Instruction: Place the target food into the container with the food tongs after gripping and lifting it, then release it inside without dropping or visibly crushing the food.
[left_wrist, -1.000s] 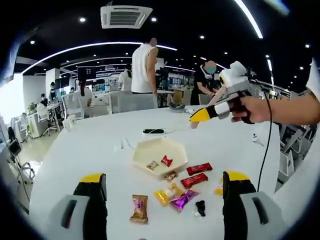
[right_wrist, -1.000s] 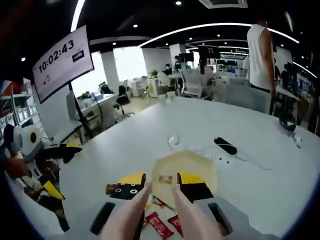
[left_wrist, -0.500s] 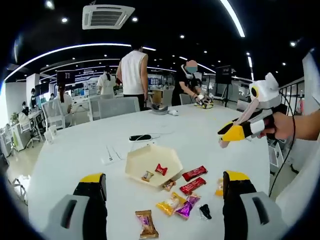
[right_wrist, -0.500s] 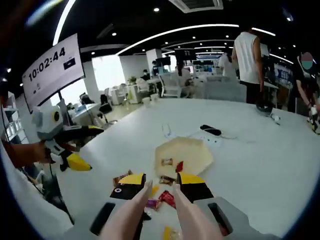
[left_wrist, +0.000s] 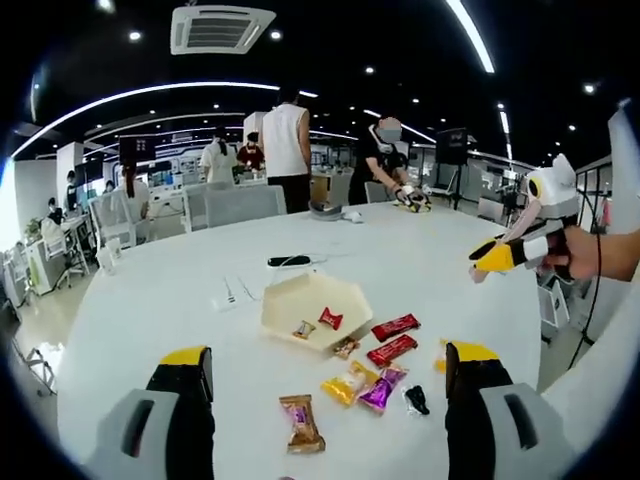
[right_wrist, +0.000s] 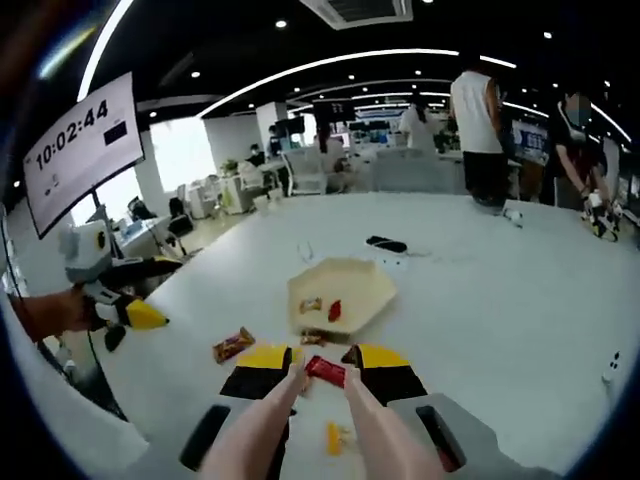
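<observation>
While the right gripper (right_wrist: 322, 372) has come down low over the white table (right_wrist: 500, 290), the food tongs (right_wrist: 318, 425) it carries now reach toward a red candy bar (right_wrist: 324, 371), whose ends sit right between the two pale tips. Half a second ago those tips pointed at the scatter from higher up; now the bar lies just ahead of them, so I would judge the pick is about to begin. The tongs stand apart, clamped on nothing, and the bar looks flat on the table, not yet lifted.

The target container, a cream hexagonal tray (right_wrist: 356, 284), sits beyond the bar toward the table's middle, already with a gold candy (right_wrist: 311, 304) and a small red candy (right_wrist: 334, 310) inside. A brown-wrapped candy (right_wrist: 232, 345) lies nearer the table's edge, and a yellow one (right_wrist: 333, 437) shows between the tong arms.

From the left gripper view, the left gripper (left_wrist: 325, 375) hangs back with its jaws wide apart and empty, above the loose sweets. The tray (left_wrist: 300, 296) has drifted slightly in that view, which I take as the hand moving.
</observation>
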